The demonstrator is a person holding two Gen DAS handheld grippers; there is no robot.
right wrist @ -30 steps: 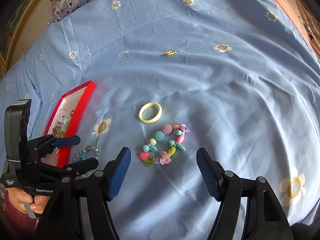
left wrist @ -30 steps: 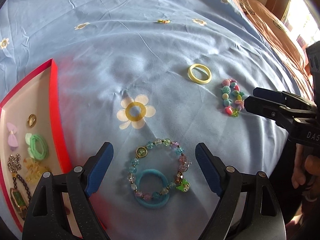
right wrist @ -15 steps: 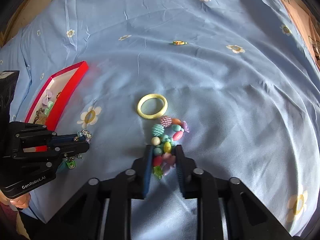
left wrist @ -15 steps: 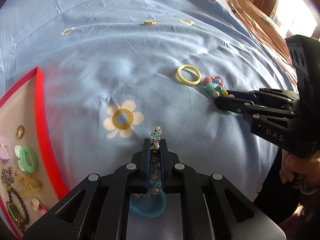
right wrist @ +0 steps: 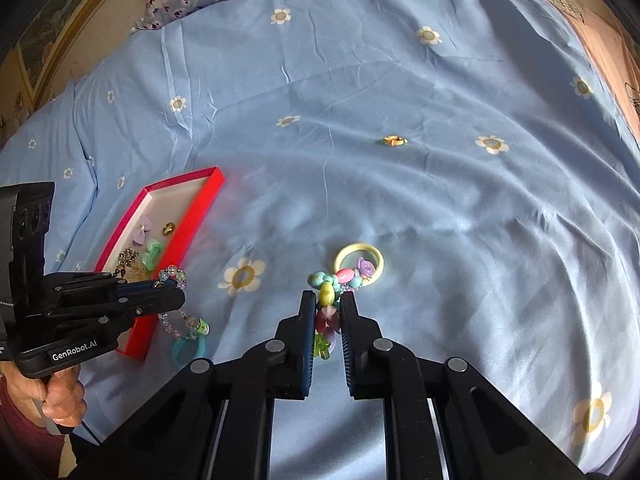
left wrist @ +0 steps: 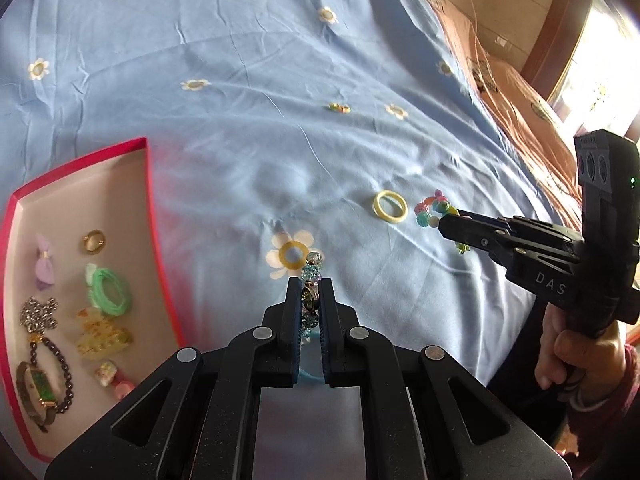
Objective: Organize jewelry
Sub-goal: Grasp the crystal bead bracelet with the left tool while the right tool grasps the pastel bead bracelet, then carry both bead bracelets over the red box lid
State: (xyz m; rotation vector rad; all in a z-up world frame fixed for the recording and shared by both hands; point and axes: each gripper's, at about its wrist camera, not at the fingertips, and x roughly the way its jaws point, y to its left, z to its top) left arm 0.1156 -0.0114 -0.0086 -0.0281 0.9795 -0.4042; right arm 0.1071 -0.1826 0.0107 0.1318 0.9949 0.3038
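On a wrinkled light-blue bedsheet printed with white daisies, both grippers are clamped on bracelets. The left gripper has its jaws narrowed onto a bracelet of clear blue, green and lilac glass beads with a small brass charm; in the right wrist view that bracelet droops below the black fingers, and a turquoise elastic hair ring shows just under it, though whether it hangs from the bracelet or lies on the sheet cannot be told. Just left of this gripper sits a shallow red-rimmed box with a pale lining, holding a lilac bow, a gold ring, a green coiled band, a yellowish clip, a silver chain and a dark-beaded watch. The right gripper pinches a chunky bracelet of pastel plastic beads in pink, yellow, teal and purple, its far end overlapping, in this view, a pale-yellow plastic bangle that lies on the sheet. Well beyond both, a small gold-coloured trinket rests alone on the fabric.
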